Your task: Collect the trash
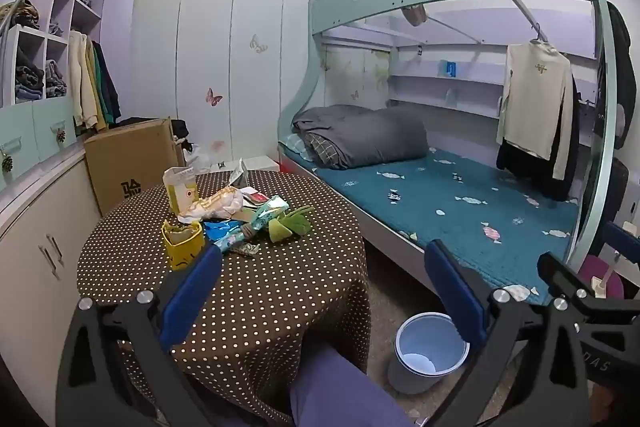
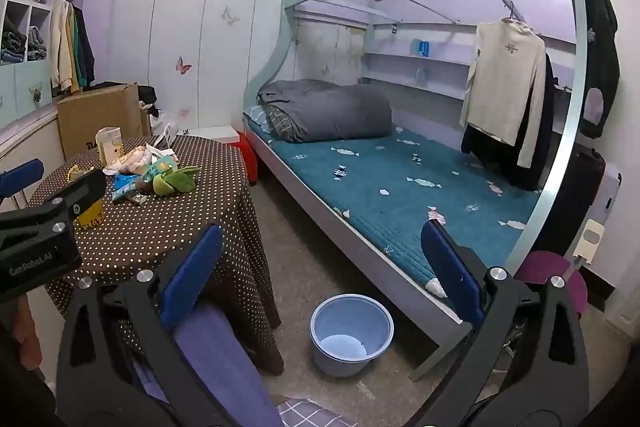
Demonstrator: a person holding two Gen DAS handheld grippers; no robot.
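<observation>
A heap of trash (image 1: pixel 236 217) lies on the round table (image 1: pixel 260 291) with a brown dotted cloth: a yellow paper bag (image 1: pixel 182 187), a yellow cup (image 1: pixel 185 243), blue and green wrappers and green peels. It also shows in the right wrist view (image 2: pixel 152 173). A pale blue bin (image 1: pixel 430 349) stands on the floor between table and bed; it also shows in the right wrist view (image 2: pixel 351 333). My left gripper (image 1: pixel 322 275) is open and empty, held above the table's near edge. My right gripper (image 2: pixel 320 263) is open and empty, above the floor near the bin.
A bunk bed (image 1: pixel 460 203) with a teal mattress and grey duvet fills the right side. A cardboard box (image 1: pixel 128 163) stands behind the table, by low cabinets (image 1: pixel 36 227). A purple stool (image 2: pixel 556 279) is at the bed's foot. Clothes hang from the bed rail.
</observation>
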